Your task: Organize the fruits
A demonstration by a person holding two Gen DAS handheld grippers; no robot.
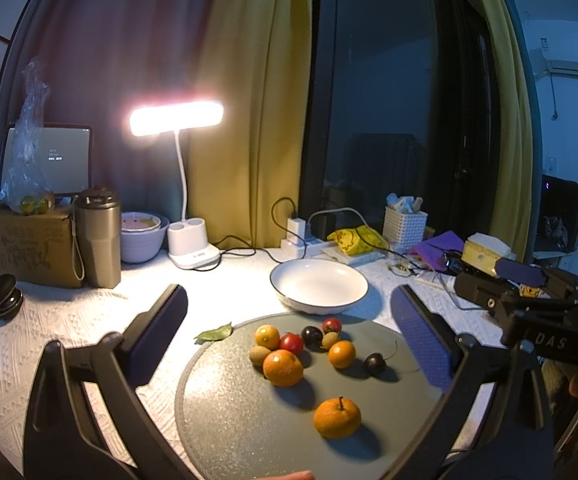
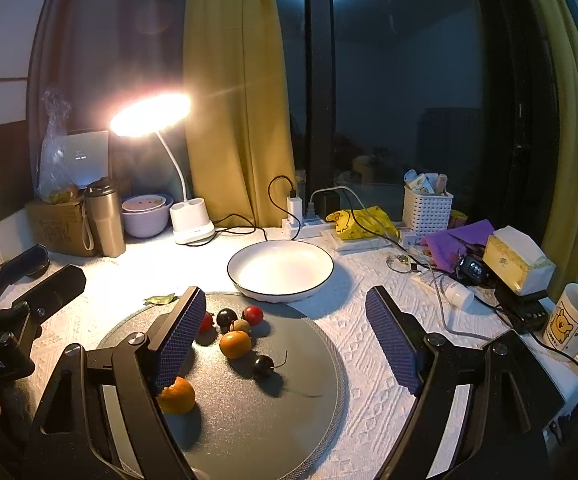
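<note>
Several small fruits lie on a round grey mat [image 1: 229,420]: oranges [image 1: 283,367] [image 1: 337,418], red cherry tomatoes [image 1: 291,343], dark cherries [image 1: 375,363] and small brown fruits. An empty white bowl [image 1: 319,284] with a dark rim stands just behind the mat, also in the right wrist view [image 2: 280,269]. My left gripper [image 1: 289,316] is open and empty, hovering above the mat's near side. My right gripper [image 2: 285,330] is open and empty above the mat's right part; its left finger hides some fruit. An orange [image 2: 177,397] and a cherry [image 2: 263,366] show there.
A lit desk lamp [image 1: 177,120], a steel tumbler [image 1: 97,236], a cardboard box [image 1: 29,244] and a lilac bowl [image 1: 141,236] stand at the back left. A power strip with cables [image 1: 301,240], white basket [image 1: 404,226], tissue box [image 2: 517,264] and mug [image 2: 575,320] crowd the right. A leaf [image 1: 215,333] lies by the mat.
</note>
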